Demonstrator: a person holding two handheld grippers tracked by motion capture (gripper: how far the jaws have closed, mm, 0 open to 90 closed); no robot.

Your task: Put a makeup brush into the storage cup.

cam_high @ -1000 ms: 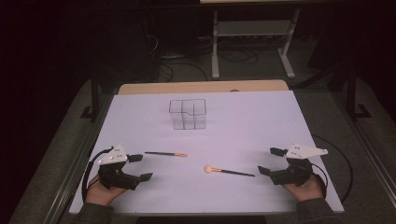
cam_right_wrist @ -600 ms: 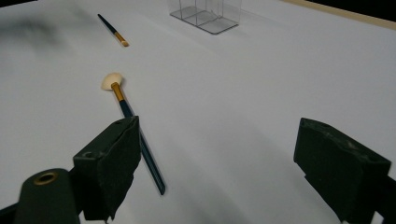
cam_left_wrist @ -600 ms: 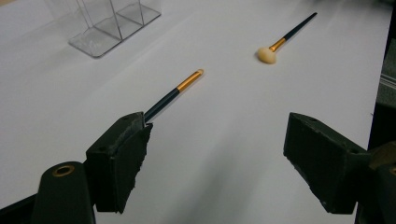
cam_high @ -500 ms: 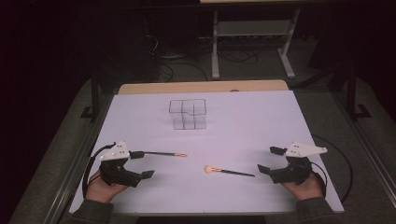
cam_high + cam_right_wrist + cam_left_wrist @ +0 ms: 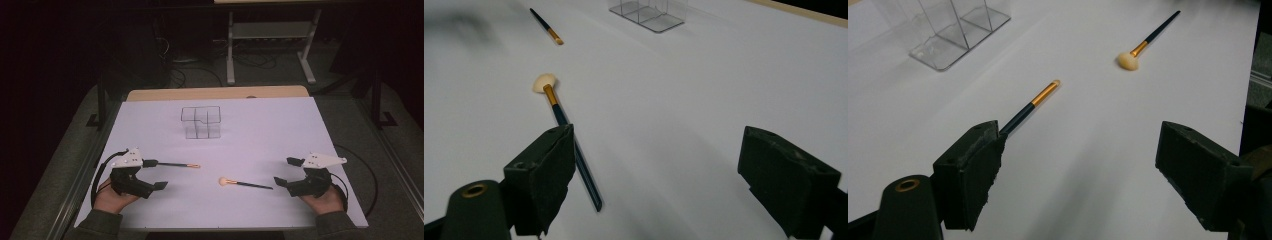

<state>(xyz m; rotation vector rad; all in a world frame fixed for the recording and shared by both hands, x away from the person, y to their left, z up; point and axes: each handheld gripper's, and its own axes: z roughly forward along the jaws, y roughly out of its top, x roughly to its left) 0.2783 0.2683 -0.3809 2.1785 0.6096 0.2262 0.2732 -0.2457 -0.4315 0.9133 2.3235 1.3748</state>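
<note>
Nearest me, both tools sit low at the front edge of the white surface [image 5: 300,125]. My left gripper [image 5: 150,174] has its fingers [image 5: 970,170] spread wide, nothing between them. In the left gripper view, the dark handle of the thin brush [image 5: 175,164] runs out from just behind one finger, so that brush lies to the side of the gap, not in it. My right gripper [image 5: 286,171] is likewise wide apart and empty. In the right gripper view, the handle end of the fan brush [image 5: 561,117] passes just beside one finger [image 5: 544,175], again outside the gap.

A little farther in, the fan brush [image 5: 244,183] lies flat with its pale head pointing toward the middle of the surface. The thin brush lies flat too, gold ferrule and tip toward the centre. The two are well apart.

Farthest, near the back, stands the clear organiser [image 5: 201,121], upright, its compartments apparently empty.

I judge the step in hand is the pickup, probably for dropping the brushes into the organiser. To do it well I would shift each gripper sideways until the handle lies centred between its fingers, come down almost to the surface, and close on the dark handle rather than on the bristles.
</note>
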